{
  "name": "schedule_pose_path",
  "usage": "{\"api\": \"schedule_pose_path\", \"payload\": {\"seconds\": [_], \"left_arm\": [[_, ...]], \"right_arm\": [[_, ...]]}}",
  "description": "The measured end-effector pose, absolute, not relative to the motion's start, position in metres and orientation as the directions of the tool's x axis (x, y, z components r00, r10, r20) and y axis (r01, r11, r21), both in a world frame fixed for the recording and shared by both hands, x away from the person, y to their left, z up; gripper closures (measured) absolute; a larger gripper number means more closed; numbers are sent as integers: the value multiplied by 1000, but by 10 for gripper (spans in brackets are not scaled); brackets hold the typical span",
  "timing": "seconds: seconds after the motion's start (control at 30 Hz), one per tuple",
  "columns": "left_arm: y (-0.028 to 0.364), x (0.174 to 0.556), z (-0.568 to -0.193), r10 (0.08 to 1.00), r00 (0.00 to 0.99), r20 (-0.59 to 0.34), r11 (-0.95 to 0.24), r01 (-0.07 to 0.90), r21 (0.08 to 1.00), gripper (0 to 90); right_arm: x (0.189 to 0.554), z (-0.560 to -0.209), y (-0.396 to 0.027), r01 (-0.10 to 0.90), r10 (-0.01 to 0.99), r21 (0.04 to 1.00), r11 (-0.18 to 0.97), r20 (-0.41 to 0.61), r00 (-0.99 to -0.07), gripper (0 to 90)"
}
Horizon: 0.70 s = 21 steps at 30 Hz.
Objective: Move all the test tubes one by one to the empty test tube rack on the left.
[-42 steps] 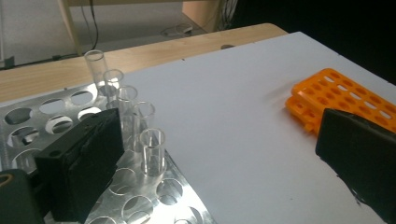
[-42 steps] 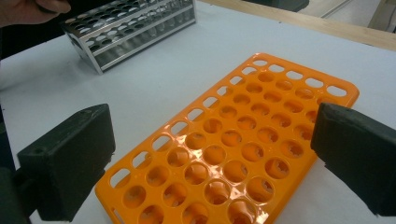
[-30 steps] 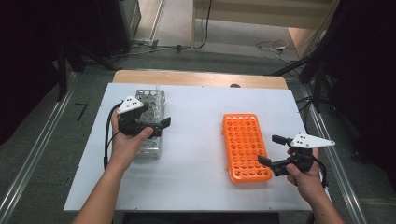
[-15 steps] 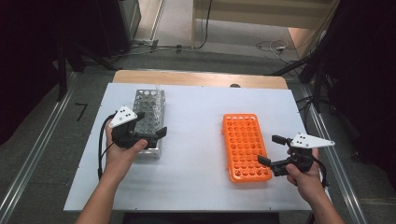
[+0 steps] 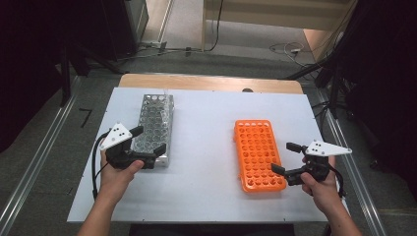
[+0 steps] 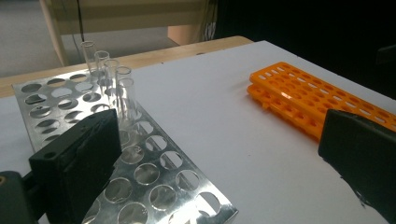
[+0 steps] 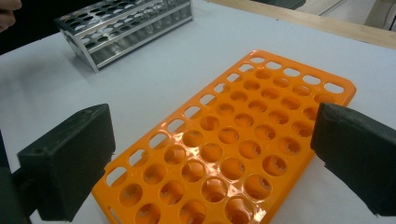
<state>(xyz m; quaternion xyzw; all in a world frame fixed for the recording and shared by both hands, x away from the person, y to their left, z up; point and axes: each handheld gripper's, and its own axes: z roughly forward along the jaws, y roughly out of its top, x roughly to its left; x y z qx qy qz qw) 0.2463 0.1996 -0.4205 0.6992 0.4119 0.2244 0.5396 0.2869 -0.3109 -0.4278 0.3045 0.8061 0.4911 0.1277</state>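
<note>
Right, high view: left gripper sits at the near end of the perforated shiny metal tube rack on the white bench. Jaws spread wide, one over the rack's top plate, the other at its near right corner; nothing pinched. Right gripper is at the near right corner of the orange plastic tube rack, jaws spread wide and empty, one off the rack's right edge, the other over its near corner. The two racks lie well apart, both long-side running away from the person.

Left gripper view: jaws wide apart, nothing between them. Left jaw is over the metal tube rack; cannot tell if it touches. A row of clear glass test tubes stands upright in the rack's holes just past that jaw. Orange rack is far off, behind the right jaw.

Right gripper view: jaws wide apart, empty. Orange rack lies below and between them, holes empty. Metal rack is at the far left of the bench.
</note>
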Motion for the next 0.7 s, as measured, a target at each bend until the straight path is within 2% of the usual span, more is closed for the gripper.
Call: {"api": "schedule_pose_path", "payload": {"seconds": [0.4,0.7], "left_arm": [[218,221,-427,822,558,-117,-58,286,956,0],[221,225,-437,822,554,-132,-47,297,954,0]], "right_arm": [[289,-433,-316,370,636,869,330,85,-767,0],[292,-441,-322,378,640,871,314,100,-762,0]]}}
